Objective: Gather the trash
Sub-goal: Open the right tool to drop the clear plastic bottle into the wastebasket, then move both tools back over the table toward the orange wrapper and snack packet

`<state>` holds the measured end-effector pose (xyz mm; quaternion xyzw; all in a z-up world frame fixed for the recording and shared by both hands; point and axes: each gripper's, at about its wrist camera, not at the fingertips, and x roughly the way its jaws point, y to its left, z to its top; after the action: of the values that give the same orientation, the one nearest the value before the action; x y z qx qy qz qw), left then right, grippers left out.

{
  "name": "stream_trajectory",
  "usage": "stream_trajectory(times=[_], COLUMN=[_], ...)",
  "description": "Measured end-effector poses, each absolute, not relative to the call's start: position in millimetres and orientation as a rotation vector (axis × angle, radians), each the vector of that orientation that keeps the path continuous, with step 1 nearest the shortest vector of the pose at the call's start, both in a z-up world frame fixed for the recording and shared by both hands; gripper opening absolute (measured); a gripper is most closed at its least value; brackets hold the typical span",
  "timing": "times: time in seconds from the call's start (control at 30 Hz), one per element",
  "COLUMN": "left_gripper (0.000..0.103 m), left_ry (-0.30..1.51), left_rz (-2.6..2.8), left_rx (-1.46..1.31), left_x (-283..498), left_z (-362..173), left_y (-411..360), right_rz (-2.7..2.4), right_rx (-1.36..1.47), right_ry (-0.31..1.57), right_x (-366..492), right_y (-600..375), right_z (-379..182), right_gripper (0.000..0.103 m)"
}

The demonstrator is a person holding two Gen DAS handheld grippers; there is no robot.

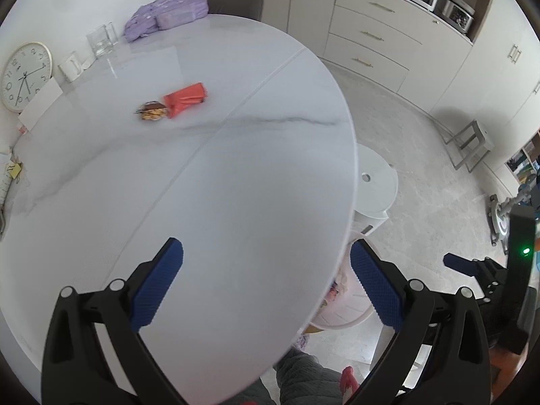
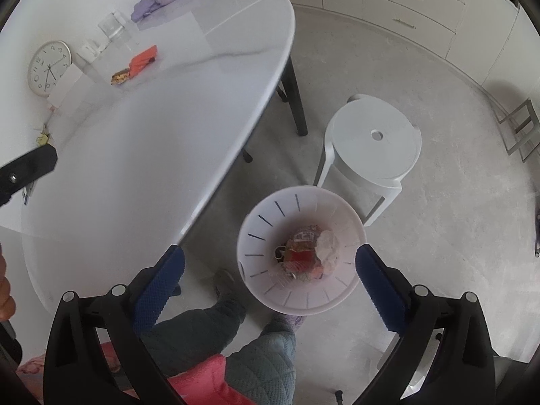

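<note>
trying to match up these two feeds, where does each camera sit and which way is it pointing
Left wrist: on the left gripper, angled down over the white table toward the red wrapper and snack wrapper; both open fingers, a trouser leg and the right gripper show.
Right wrist: on the right gripper, angled down at the floor beside the table, over the white bin holding trash; open fingers, legs and part of the left gripper show.
Shared: table, both wrappers, clock, white stool.

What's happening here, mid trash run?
A person is clearing wrappers off the white table with two handheld grippers. Right gripper is open and empty above the bin, which already holds trash. Left gripper is open over the table edge. A red wrapper and a brown wrapper remain.
</note>
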<state>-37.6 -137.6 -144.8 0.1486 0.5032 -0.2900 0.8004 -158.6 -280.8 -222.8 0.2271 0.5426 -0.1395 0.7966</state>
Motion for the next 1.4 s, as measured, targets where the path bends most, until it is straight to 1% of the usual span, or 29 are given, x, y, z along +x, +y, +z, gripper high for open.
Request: stream_trajectory(times=[0.23, 0.37, 0.53, 0.8, 1.0, 1.1, 1.23, 1.4], left_gripper=[0.095, 0.095, 0.095, 0.095, 0.095, 0.095, 0.095, 0.095], left_ry=[1.045, 1.021, 1.035, 1.086, 1.143, 1.180, 1.203, 1.235], left_rz=[-0.566, -0.527, -0.505, -0.476, -0.444, -0.422, -0.357, -0.265], left_rx=[0.265, 0.243, 0.196, 0.144, 0.094, 0.033, -0.002, -0.060], left_x=[14, 51, 91, 143, 165, 174, 186, 203], left_z=[-132, -127, -130, -146, -159, -166, -174, -185], left_y=[-86, -48, -11, 11, 11, 10, 2, -10], right_rz=[-0.272, -0.249, -0.234, -0.157, 0.046, 0.205, 0.403, 0.644], right_rx=[0.485, 0.486, 0.446, 0.380, 0.158, 0.035, -0.194, -0.383], right_ry=[1.115, 1.102, 1.102, 1.106, 1.116, 1.085, 1.097, 1.132], right_x=[-109, -67, -13, 51, 99, 124, 165, 212], right_y=[-252, -230, -199, -166, -157, -159, -162, -167], right_z=[-197, -188, -177, -169, -170, -170, -181, -198], right_gripper=[0.100, 0.100, 0.100, 0.100, 0.100, 0.100, 0.100, 0.100])
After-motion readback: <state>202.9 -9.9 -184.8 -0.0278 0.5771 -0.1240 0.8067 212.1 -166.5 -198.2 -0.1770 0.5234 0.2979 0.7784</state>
